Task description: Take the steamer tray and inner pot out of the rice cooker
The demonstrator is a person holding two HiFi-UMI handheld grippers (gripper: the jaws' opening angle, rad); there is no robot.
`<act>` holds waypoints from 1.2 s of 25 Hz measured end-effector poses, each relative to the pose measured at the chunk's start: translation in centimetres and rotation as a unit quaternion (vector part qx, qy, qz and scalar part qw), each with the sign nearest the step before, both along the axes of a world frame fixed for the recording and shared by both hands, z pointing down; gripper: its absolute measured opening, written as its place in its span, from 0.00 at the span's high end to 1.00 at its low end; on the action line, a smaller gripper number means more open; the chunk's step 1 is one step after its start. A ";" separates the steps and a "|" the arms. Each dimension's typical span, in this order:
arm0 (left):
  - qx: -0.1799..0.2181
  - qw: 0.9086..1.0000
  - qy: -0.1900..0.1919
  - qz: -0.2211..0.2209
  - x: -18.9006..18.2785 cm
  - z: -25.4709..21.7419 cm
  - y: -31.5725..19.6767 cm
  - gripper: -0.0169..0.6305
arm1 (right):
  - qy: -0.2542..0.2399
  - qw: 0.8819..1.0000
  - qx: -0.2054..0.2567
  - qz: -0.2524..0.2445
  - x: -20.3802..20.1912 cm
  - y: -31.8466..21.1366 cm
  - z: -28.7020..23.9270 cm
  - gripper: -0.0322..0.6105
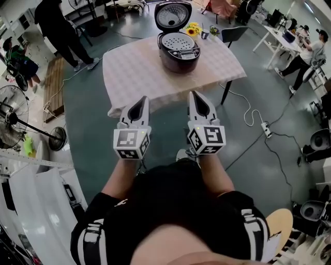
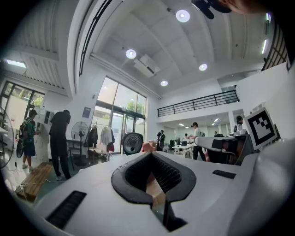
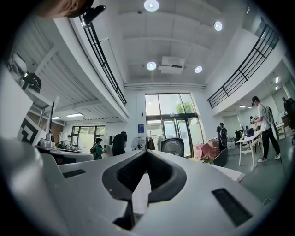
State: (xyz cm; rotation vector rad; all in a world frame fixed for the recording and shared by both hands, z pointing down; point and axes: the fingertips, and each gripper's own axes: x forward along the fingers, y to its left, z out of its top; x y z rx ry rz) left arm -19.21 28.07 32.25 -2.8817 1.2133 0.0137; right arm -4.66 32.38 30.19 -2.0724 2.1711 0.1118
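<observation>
so, step in hand: the approach, by my reading; nothing is lifted yet, and both tray and pot sit in the cooker.
left gripper [image 1: 138, 103]: jaws together with nothing between them, pointing forward at the table.
right gripper [image 1: 200, 98]: jaws likewise pressed together and empty, beside the left one and pointing the same way.
rice cooker [image 1: 179, 52]: stands on the table [image 1: 129, 77], on the far half of the checked cloth, well apart from both grippers.
lid [image 1: 173, 15]: up and tilted back on the far side, so the mouth is open toward the person.
steamer tray [image 1: 179, 41]: the perforated disc seated in the cooker's mouth, lying flat.
inner pot: not visible, presumably under the tray.
key relation: the cooker lies straight ahead of the jaws and between their two lines, a little nearer the right gripper's; neither is clearly closer.
long axis: none, since the tray is round; any rim point on the near side serves.
next move calls for: closing the gap over the near table edge, then parting the jaws before meeting the tray's rim.
nearby: flowers [image 1: 193, 30] just behind the cooker, clear of the near side.
</observation>
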 end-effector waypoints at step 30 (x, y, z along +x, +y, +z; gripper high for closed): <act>-0.010 0.997 -0.003 -0.070 11.3 0.6 -25.9 0.97 | 0.012 0.999 -0.005 -0.039 14.3 -27.8 0.5 0.95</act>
